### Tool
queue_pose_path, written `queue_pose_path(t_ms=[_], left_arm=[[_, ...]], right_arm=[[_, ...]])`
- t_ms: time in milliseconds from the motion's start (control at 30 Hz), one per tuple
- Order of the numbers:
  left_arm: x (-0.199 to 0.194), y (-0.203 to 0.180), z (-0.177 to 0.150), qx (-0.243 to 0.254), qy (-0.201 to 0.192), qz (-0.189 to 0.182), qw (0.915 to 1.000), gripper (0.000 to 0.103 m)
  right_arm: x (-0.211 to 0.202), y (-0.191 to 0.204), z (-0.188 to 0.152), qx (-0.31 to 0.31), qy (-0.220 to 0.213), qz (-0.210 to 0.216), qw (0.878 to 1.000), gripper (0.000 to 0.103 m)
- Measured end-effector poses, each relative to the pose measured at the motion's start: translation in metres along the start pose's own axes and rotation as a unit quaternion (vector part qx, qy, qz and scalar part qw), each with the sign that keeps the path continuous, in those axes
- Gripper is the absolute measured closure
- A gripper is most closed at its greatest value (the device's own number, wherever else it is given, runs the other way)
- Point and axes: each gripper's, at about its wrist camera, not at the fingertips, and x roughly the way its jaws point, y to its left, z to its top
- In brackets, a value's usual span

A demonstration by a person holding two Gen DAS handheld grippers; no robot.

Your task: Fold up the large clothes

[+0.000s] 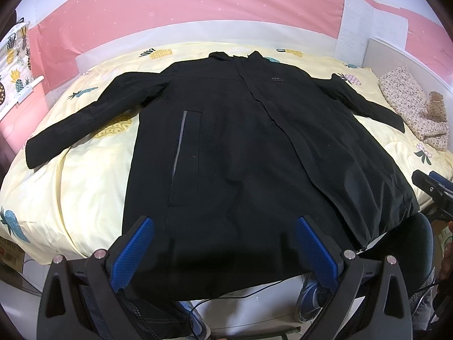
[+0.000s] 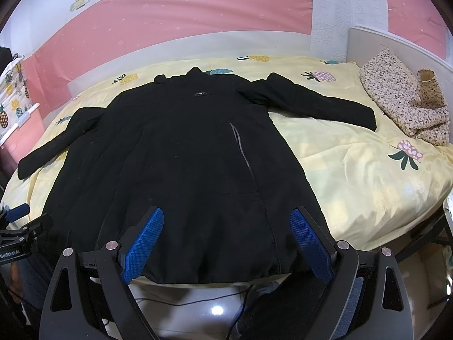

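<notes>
lying lengthwise, collar far, hem near, black coat [image 1: 240, 147] faces both released hand-held grippers [image 1: 223, 243] [image 2: 226, 238].

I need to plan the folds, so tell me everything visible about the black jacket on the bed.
The long black jacket looks like matte woven fabric. It lies flat, front up and closed, on the yellow pineapple-print bedspread, collar toward the pink wall, both sleeves spread outward, hem draping over the near bed edge. It has a small chest logo and a grey-trimmed pocket on each side. Both open grippers hover near the hem; neither visibly touches the jacket.
</notes>
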Motion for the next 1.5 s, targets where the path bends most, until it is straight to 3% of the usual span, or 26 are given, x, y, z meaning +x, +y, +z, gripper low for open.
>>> queue_pose_path(t_ms=[1500], left_arm=[[0.011, -0.005, 0.011, 0.013, 0.004, 0.013, 0.9998, 0.002]], right_arm=[[0.01, -0.009, 0.007, 0.007, 0.007, -0.003, 1.0, 0.011]])
